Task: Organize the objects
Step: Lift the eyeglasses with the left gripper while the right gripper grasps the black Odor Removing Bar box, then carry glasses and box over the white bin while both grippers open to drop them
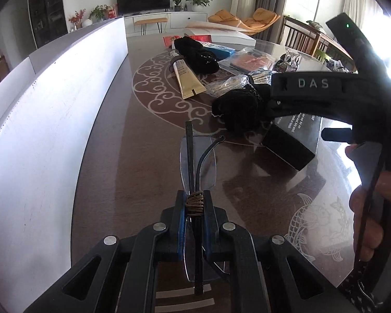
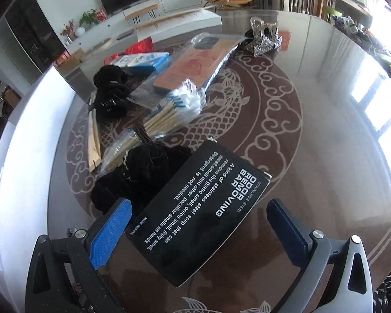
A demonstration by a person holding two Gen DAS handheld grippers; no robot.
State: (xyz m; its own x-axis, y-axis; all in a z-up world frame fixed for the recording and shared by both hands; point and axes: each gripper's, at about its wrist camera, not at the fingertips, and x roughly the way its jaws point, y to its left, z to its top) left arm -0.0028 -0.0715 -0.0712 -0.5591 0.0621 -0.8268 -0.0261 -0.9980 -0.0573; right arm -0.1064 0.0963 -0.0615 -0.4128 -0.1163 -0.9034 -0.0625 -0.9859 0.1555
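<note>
The left gripper point(image 1: 194, 206) is clamped on a pair of rimless eyeglasses with thin dark temples point(image 1: 198, 161), its blue-padded fingers point(image 1: 180, 224) pressed together on the folded frame where a brownish cord is wound around it. The clear lenses and temples jut forward past the fingertips, held above the glossy brown table with pale cloud and fish patterns point(image 1: 148, 135). This gripper points along the table, beside a long white panel point(image 1: 52, 99) that runs down its left side.

The right gripper point(image 2: 199, 219) hangs with its fingers wide apart, one textured blue pad point(image 2: 109, 234) on the left and one darker pad on the right. A black rectangular box printed "ODOR REMOVING BAR" point(image 2: 195, 208) lies flat on the table between them, angled, its near-left edge just beside the left pad; whether it touches cannot be told. In the left wrist view the right gripper's black body marked "DAS" reaches in from the right, with the person's hand point(image 1: 365, 208) wrapped around its handle.

Beyond the box a black fuzzy cloth bundle point(image 2: 143, 174) touches its far-left side. Further back lie clear plastic bags holding wooden sticks point(image 2: 164, 117), a beige tube point(image 1: 185, 78), a second black fuzzy item point(image 2: 112, 96), a bagged orange flat pack point(image 2: 195, 67) and a blue box point(image 2: 146, 60).
</note>
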